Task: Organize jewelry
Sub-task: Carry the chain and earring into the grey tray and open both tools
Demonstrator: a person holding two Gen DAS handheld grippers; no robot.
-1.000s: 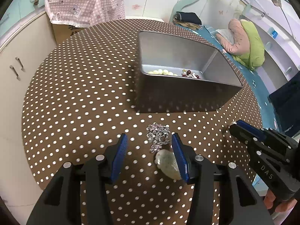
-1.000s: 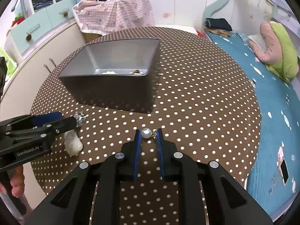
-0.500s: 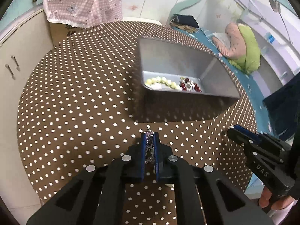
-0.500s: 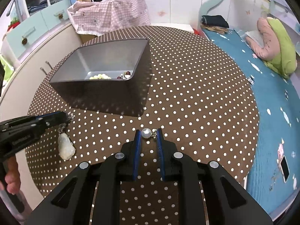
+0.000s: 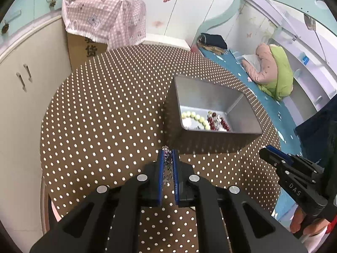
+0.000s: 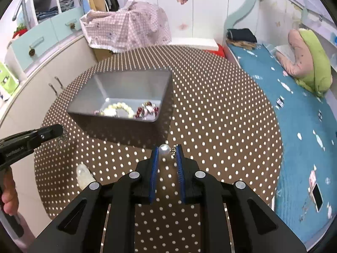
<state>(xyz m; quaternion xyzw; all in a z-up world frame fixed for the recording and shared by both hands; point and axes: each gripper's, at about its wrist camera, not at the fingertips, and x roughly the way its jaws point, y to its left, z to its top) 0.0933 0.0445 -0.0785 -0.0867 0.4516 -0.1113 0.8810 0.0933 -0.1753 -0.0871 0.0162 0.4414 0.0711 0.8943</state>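
My left gripper [image 5: 168, 155] is shut on a silver chain [image 5: 167, 162] and holds it above the dotted table, short of the grey metal tray [image 5: 212, 141]. In the right wrist view the chain's pale stone pendant [image 6: 84, 176] hangs below the left gripper [image 6: 58, 131]. The tray [image 6: 118, 119] holds a pale bead bracelet [image 5: 195, 117] and a red bead piece [image 5: 219, 121]. My right gripper [image 6: 166, 150] is shut on a pearl earring [image 6: 164, 149], held above the table near the tray's right corner. The right gripper also shows in the left wrist view [image 5: 267, 150].
The round table [image 5: 105, 116] has a brown polka-dot cloth. A cream cabinet [image 5: 25, 78] stands close on the left. A box under a pink checked cloth [image 5: 105, 19] stands behind. A bed with a teal cover [image 6: 294, 126] lies on the right.
My left gripper closed on the chain and lifted it, the pendant rising off the table. My right gripper also rose, still holding the pearl earring; the tray's contents now show more.
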